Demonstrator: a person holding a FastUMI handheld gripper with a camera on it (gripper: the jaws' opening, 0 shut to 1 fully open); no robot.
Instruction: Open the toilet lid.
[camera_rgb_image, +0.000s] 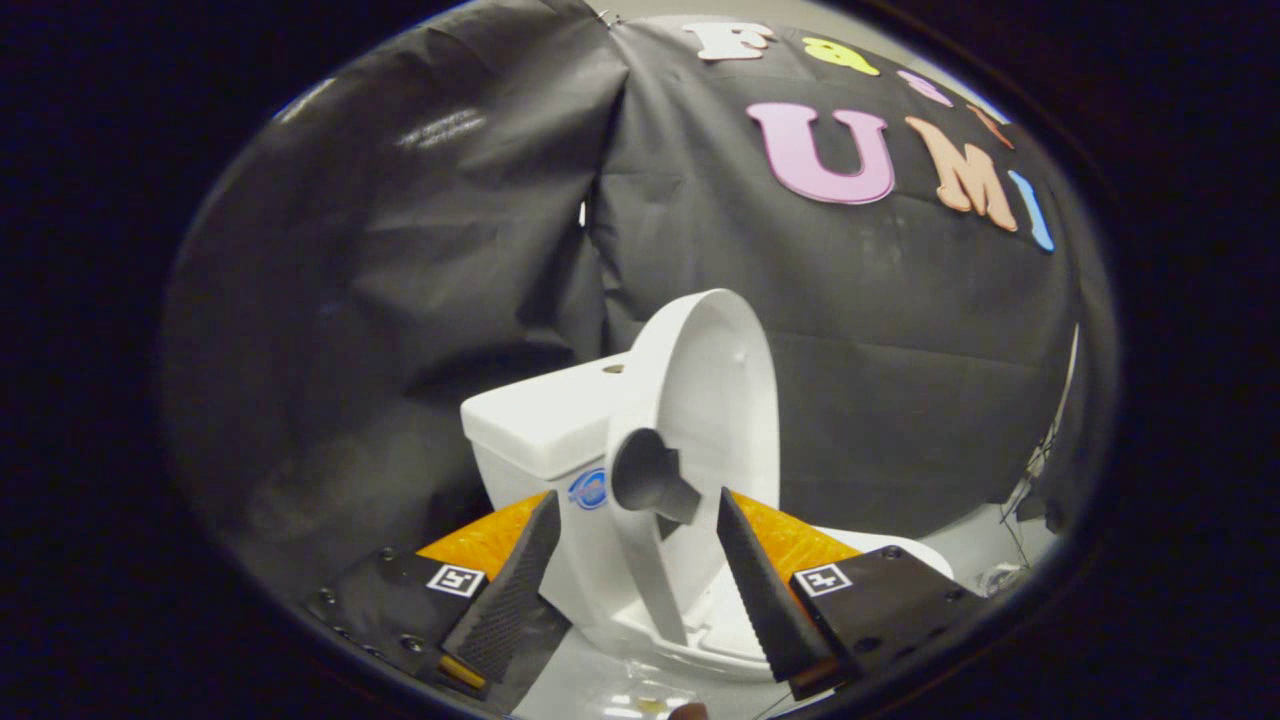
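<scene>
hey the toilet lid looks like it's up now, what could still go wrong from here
1. The lid stands raised but not clearly resting against the tank; if short of its balance point it could drop back onto the bowl.
2. The gripper is open, fingers on either side of the lid's edge and its dark knob; pulling away at an angle might snag the knob and drag the lid shut.
</scene>
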